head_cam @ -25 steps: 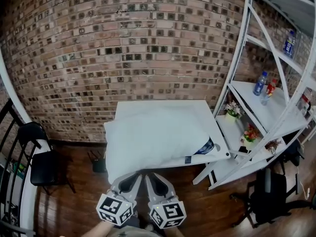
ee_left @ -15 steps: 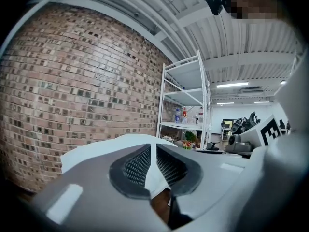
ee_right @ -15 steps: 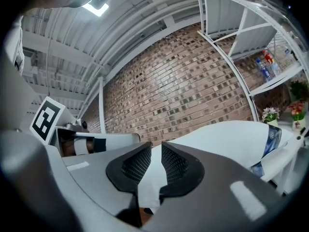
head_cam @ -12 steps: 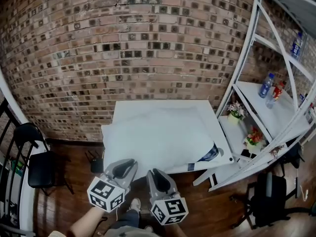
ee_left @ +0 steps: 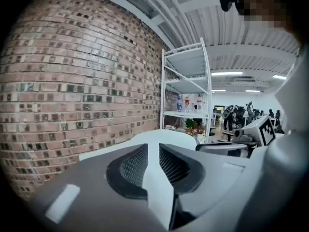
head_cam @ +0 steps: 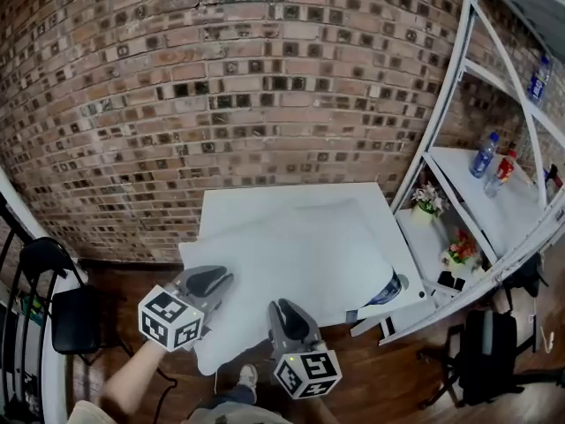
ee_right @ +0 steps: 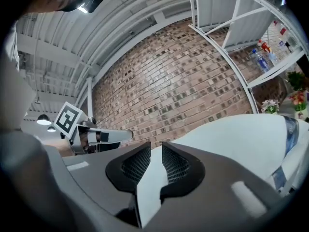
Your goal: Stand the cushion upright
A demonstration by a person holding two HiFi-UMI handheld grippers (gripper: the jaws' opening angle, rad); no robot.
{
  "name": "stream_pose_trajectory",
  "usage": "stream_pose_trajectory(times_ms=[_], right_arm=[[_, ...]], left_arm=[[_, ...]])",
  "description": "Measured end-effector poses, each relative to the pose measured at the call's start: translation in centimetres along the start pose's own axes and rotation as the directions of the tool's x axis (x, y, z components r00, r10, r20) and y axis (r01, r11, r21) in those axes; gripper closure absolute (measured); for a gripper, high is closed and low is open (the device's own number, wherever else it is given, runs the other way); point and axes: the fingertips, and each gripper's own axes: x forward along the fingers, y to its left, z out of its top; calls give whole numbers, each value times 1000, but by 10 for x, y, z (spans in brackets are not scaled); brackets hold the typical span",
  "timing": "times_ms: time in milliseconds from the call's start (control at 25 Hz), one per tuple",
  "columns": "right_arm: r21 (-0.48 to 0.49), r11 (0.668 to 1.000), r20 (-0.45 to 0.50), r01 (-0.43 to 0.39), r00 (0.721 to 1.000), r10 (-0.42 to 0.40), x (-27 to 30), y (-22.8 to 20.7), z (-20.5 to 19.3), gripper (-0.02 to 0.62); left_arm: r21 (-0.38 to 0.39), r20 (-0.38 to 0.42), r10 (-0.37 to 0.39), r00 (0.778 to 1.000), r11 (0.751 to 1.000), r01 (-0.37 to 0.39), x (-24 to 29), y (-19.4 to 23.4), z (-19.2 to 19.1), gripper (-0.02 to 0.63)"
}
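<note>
Lying flat on the desk [head_cam: 265, 196] beneath the brick wall, the cushion [head_cam: 305, 254] overhangs the near edge. Left tool [head_cam: 209, 280] pinches cloth at its near-left edge, and its jaws have just been easing apart, with cloth between them. Right tool [head_cam: 285, 309] pinches the near edge, its narrow gap filled with cloth.

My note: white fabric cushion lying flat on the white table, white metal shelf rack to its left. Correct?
No. The white metal shelf rack stands to the right of the white fabric cushion, as the head view shows; the cushion does lie flat on the white table.
</note>
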Motion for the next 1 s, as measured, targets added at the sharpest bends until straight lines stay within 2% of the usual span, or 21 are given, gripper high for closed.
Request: stream_pose_trajectory(times_ms=[240,400,640,760,880,1000], right_arm=[[24,998,-9,65,998,-65,26,-20,7,517],[82,987,-19,140,990,-139,34,-41,3,500],[106,945,-66,308,951,-303,32,-76,4,468],[121,917,-72,379,925,-373,28,-90,5,444],[149,885,-75,441,897,-435,22,-103,5,397],[169,851,-89,498,867,-490,14,-113,2,369]], left_arm=[[11,-49,-100,994,995,100,38,39,13,551],[15,-104,-183,977,982,186,68,57,17,534],[51,-246,-307,919,943,328,125,74,10,511],[107,-311,-329,892,920,376,152,82,3,499],[163,-396,-347,850,885,437,178,90,-6,478],[108,-409,-400,820,871,479,204,94,-3,465]])
